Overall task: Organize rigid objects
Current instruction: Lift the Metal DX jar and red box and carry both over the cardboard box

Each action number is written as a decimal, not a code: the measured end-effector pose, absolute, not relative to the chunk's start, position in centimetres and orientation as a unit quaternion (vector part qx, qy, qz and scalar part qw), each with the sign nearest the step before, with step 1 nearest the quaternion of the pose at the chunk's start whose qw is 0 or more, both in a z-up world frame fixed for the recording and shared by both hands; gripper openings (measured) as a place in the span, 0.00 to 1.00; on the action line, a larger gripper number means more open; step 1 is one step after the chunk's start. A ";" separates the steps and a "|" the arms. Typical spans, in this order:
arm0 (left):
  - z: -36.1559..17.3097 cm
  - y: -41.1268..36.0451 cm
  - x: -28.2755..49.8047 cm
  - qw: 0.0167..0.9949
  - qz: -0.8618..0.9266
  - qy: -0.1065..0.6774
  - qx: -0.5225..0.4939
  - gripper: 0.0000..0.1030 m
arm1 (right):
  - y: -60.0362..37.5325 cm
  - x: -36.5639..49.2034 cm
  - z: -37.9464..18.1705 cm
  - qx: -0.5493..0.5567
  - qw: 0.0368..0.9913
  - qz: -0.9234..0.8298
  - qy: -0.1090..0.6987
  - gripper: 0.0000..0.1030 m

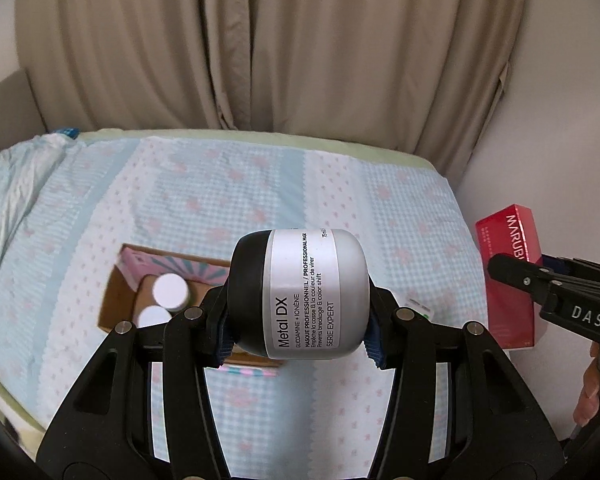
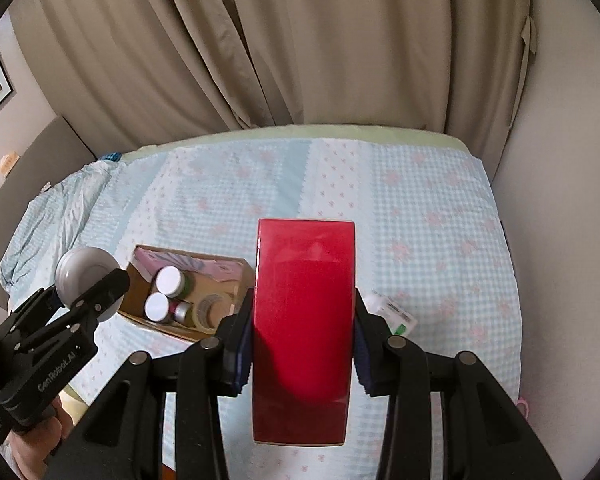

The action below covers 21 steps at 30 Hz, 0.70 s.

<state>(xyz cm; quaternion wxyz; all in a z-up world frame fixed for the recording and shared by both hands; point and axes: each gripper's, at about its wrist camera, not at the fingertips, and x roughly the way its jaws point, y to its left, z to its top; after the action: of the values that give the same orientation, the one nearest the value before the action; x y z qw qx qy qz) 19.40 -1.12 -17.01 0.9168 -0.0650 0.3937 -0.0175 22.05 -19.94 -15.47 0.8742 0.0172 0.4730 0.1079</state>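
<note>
1. The left gripper point(image 1: 298, 316) hides much of the cardboard box point(image 1: 114, 300) in its own view; only the box's left part shows there, with two white-capped bottles point(image 1: 170, 290) and a pink patterned carton point(image 1: 168, 266) along the far wall.
2. The jar point(image 1: 300, 294) clamped between the left gripper's blue pads covers the box's right part (its label reads "Metal DX", turned sideways). The jar lies on its side, black lid to the left, held in the air above the bed point(image 1: 340, 184).
3. The right gripper point(image 2: 303, 344) is closed on a red box point(image 2: 303, 312), which stands on end between its pads, above the bed and to the right of the cardboard box.
4. In the left wrist view this red box sits at the right edge, its lettering partly covered by the gripper's finger.
5. The right wrist view shows more of the cardboard box: two white-capped bottles, a small metallic-capped item point(image 2: 180, 311) beside them, a roll of clear tape point(image 2: 210, 310) and the pink carton.
6. A small white packet point(image 2: 392, 310) lies on the bedspread just right of the red box; its print is too blurred to read.
7. Only part of a hand point(image 2: 36, 440) shows at the lower left.
</note>
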 end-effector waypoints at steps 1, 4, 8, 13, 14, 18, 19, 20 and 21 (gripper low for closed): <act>-16.9 0.0 19.6 0.917 -0.021 0.393 -0.066 0.46 | -19.2 21.9 -15.2 0.018 0.875 0.106 0.471 0.37; -16.5 3.2 20.3 0.916 -0.035 0.394 -0.065 0.46 | -16.6 22.0 -14.7 0.021 0.879 0.098 0.466 0.37; -16.3 7.4 21.7 0.914 -0.058 0.399 -0.053 0.46 | -12.5 22.5 -14.3 0.042 0.883 0.076 0.461 0.37; -16.8 12.9 23.8 0.909 -0.082 0.408 -0.030 0.46 | -7.1 23.7 -14.8 0.062 0.880 0.063 0.467 0.37; -17.0 13.9 24.2 0.907 -0.085 0.410 -0.028 0.46 | -6.0 23.9 -15.0 0.066 0.879 0.060 0.468 0.37; -18.5 17.7 26.0 0.899 -0.097 0.426 -0.022 0.46 | -1.9 24.9 -16.4 0.083 0.873 0.054 0.477 0.37; -19.0 18.6 26.5 0.897 -0.100 0.431 -0.019 0.46 | -0.9 25.2 -16.8 0.085 0.871 0.054 0.481 0.37; -19.5 19.3 26.8 0.895 -0.101 0.434 -0.017 0.46 | -0.1 25.5 -17.3 0.086 0.869 0.054 0.485 0.37; -20.0 20.0 27.2 0.893 -0.102 0.439 -0.015 0.46 | 0.8 25.9 -17.9 0.087 0.866 0.055 0.490 0.37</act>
<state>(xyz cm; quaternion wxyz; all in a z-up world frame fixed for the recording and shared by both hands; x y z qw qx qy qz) 27.23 20.01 -20.02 0.8928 -0.0149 0.4385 -0.1019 25.87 0.76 -17.88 0.8658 0.0865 0.4899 0.0546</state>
